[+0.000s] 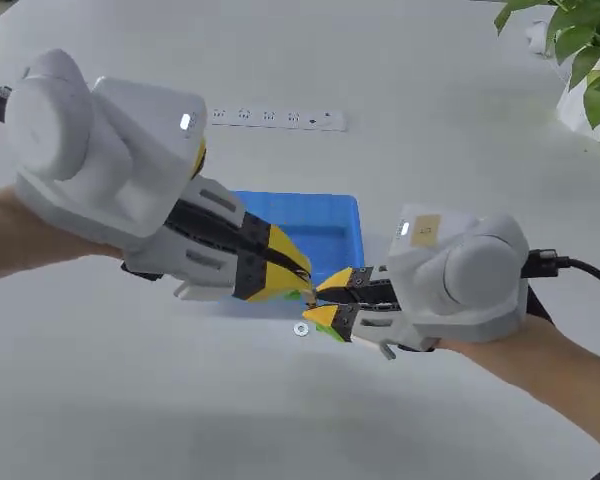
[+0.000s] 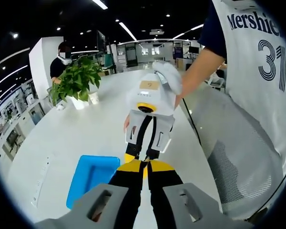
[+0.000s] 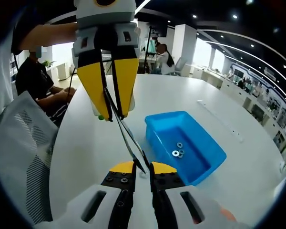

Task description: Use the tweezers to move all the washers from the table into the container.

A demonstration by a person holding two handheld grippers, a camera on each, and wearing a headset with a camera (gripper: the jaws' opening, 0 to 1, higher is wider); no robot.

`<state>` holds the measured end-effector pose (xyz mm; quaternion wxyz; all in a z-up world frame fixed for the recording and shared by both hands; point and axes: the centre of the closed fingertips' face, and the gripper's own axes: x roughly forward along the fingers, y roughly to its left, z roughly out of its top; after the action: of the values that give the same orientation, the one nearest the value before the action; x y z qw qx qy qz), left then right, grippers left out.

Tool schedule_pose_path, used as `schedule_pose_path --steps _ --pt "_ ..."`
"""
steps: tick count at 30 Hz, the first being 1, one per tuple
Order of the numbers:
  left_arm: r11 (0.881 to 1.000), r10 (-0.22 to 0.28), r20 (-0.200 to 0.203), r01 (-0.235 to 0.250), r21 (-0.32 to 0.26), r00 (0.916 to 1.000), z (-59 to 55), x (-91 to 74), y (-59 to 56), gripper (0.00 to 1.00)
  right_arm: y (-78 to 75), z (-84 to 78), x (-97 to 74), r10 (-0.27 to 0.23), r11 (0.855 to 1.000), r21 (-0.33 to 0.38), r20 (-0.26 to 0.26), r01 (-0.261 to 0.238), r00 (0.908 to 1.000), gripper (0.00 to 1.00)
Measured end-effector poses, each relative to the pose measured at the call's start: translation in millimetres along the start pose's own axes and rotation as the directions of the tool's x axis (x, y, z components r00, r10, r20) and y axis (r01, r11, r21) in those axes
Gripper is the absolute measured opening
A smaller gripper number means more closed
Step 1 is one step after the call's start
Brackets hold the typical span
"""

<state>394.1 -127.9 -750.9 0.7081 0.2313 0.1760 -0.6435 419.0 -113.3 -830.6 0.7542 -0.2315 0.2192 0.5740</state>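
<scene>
Thin black tweezers (image 3: 126, 136) hang from the yellow jaws of my left gripper (image 3: 112, 112), which is shut on their upper end. Their tips reach down between the yellow-tipped jaws of my right gripper (image 3: 143, 168), which stand closed on them. In the head view the left gripper (image 1: 298, 275) and right gripper (image 1: 325, 300) meet tip to tip at the front edge of the blue container (image 1: 325, 215). One washer (image 1: 301, 329) lies on the white table just below them. Three washers (image 3: 177, 152) lie inside the container (image 3: 205, 160).
A white power strip (image 1: 275, 118) lies beyond the container. A potted plant (image 1: 580, 50) stands at the table's far right corner. A mesh office chair (image 3: 24, 157) is beside the table, and a person sits behind it.
</scene>
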Motion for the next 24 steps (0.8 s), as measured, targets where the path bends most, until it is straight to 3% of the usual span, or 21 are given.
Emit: schedule_pose_path --steps 8,24 --pt "1.0 -0.012 -0.023 0.012 -0.025 0.9996 -12.2 4.8 0.9 0.06 7.8 -9.5 11.8 0.031 1.0 0.007 -0.014 -0.03 0.9994 0.13" --pt "0.999 -0.014 -0.043 0.012 -0.048 0.999 -26.6 13.9 9.4 0.06 2.2 -21.0 24.1 0.05 0.998 0.043 -0.025 -0.049 0.9984 0.13"
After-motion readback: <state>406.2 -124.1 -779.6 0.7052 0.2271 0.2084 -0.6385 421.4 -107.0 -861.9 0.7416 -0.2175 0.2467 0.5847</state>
